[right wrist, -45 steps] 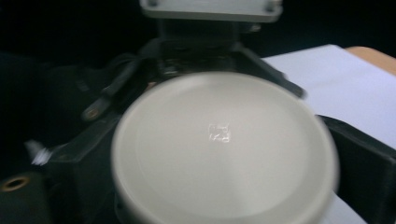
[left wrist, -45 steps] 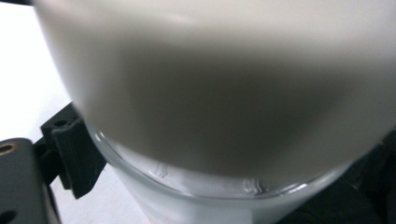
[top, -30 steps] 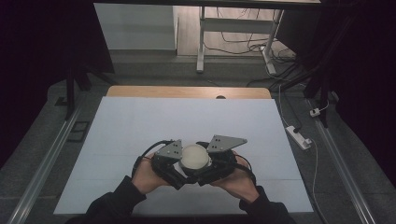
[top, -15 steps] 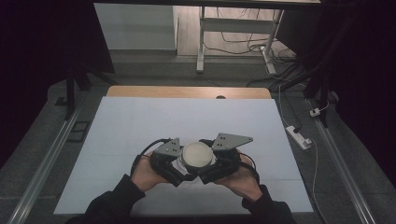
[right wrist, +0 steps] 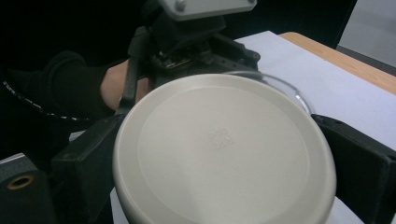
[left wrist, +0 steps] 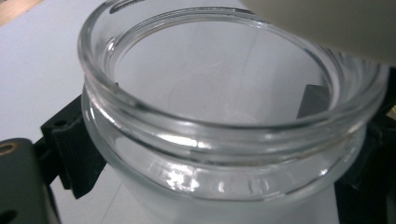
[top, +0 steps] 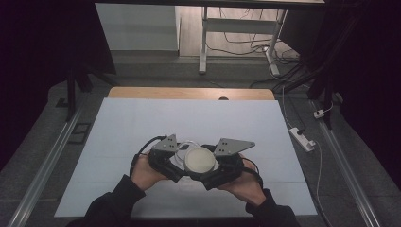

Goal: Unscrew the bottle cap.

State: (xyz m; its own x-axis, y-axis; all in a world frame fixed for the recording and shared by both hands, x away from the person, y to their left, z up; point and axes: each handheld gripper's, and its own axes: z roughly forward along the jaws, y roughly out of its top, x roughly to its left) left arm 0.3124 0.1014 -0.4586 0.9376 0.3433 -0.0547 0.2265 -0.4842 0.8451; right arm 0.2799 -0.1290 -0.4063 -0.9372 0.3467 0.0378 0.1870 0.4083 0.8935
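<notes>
A white mat [top: 142, 123] covers the table [top: 189, 92], bare around the 2 grippers. Since 1 second ago the pale lid [right wrist: 224, 149] has shifted slightly toward the right. The left gripper [top: 165, 158] clamps the clear glass jar [left wrist: 224, 140] between its jaws; the right gripper [top: 222, 165] grips the lid, partly off the jar's rim.

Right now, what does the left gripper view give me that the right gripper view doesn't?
Left gripper view alone: the glass jar's open mouth and thick rim, clamped between that gripper's black jaws, nothing visible inside.
Right gripper view alone: the whole top of the cream lid, held between its own jaws, with the left gripper and a hand behind.
Both: the lid, the jar rim and the white table.
</notes>
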